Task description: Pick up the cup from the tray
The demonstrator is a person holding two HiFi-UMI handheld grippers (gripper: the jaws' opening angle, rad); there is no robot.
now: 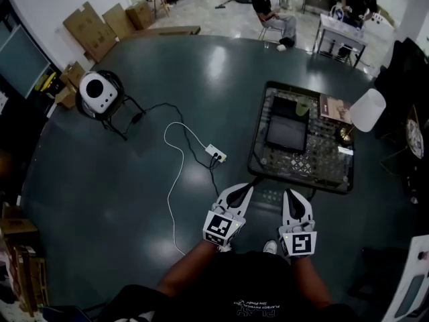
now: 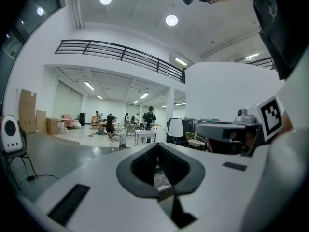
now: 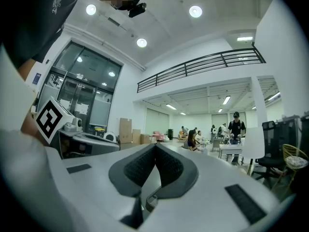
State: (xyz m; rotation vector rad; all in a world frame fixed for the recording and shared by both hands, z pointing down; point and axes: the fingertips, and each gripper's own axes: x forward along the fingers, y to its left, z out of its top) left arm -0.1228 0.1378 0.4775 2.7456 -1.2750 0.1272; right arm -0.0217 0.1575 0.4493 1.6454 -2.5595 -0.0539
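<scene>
A small green cup (image 1: 302, 107) stands at the far end of the black mesh tray (image 1: 315, 165), beside a dark tablet (image 1: 287, 130). Both grippers are held low and close to the person's body, short of the tray's near edge and well apart from the cup. The left gripper (image 1: 242, 188) is shut with nothing in it; in the left gripper view its tips (image 2: 158, 145) meet and point out over the room. The right gripper (image 1: 295, 193) is also shut and empty, with its tips (image 3: 155, 147) together. Neither gripper view shows the cup.
A white lamp shade (image 1: 368, 109) stands at the tray's right end. A white power strip (image 1: 216, 154) with a trailing cable lies left of the tray. A white speaker on a stand (image 1: 98, 92) is at the left, with cardboard boxes (image 1: 100, 22) and seated people (image 1: 275, 12) beyond.
</scene>
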